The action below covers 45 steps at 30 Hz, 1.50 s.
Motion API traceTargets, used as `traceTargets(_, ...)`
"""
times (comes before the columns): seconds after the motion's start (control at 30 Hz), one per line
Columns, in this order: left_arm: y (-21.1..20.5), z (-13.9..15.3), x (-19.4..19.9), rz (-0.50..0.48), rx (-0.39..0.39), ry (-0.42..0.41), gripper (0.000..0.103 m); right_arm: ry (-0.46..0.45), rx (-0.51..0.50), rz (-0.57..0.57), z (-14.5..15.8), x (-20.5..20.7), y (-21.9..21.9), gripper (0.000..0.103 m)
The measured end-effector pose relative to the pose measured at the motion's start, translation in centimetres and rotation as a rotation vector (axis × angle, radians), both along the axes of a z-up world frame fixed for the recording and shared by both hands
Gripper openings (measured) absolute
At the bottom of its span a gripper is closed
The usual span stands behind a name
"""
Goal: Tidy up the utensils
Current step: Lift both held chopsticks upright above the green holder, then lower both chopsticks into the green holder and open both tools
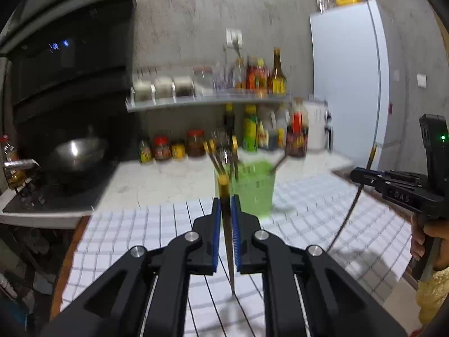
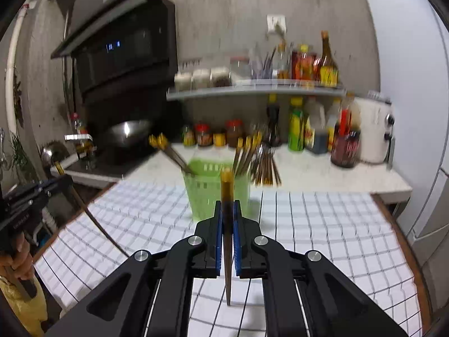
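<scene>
In front of the green slotted plastic basket (image 1: pixel 248 188), the left gripper (image 1: pixel 226 210) and right gripper (image 2: pixel 228 213) each pinch one amber-capped dark chopstick (image 1: pixel 224 196) (image 2: pixel 227 196).

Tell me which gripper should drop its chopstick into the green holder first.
Right, probably, though it's close. The right gripper holds its brown yellow-capped chopstick upright, seemingly close before the green slotted plastic holder. The left gripper looks similarly aligned with its own chopstick.
</scene>
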<state>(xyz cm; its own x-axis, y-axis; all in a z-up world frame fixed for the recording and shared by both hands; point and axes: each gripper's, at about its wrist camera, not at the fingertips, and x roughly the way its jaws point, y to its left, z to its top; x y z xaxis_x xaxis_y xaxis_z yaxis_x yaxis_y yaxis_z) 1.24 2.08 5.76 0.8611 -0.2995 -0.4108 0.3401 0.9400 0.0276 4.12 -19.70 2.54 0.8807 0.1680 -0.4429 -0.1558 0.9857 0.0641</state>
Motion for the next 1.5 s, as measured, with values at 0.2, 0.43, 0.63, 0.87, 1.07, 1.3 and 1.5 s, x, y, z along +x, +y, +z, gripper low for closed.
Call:
traceTargets(0.2,-0.3,-2.3,1.4,0.021,0.030,0.086,0.007,0.057,-0.025,-0.002,-2.4,0.4,0.4,0.007)
traceTargets(0.43,-1.0,-3.9,2.1,0.018,0.083,0.174,0.007,0.069,-0.035,-0.008,-2.8,-0.1,0.4,0.007)
traceTargets(0.63,-1.3,-4.9,0.5,0.008,0.073,0.174,0.006,0.064,-0.040,-0.015,-2.8,-1.1,0.0,0.006)
traceTargets(0.87,-1.7,-3.6,0.3,-0.024,0.000,0.097,0.006,0.044,-0.016,-0.035,-2.2,-0.7,-1.6,0.006)
traceTargets(1.07,-3.6,1.7,2.1,-0.046,-0.009,-0.039,0.006,-0.080,-0.006,0.014,2.6,0.9,-1.1,0.006)
traceTargets(1.3,-4.7,10.0,4.3,-0.047,-0.061,-0.240,0.006,-0.306,0.024,0.050,10.7,3.8,-1.0,0.007)
traceTargets(1.5,-6.6,10.9,10.8,-0.075,-0.049,-0.164,0.006,-0.291,0.035,0.035,11.6,10.0,-1.5,0.007)
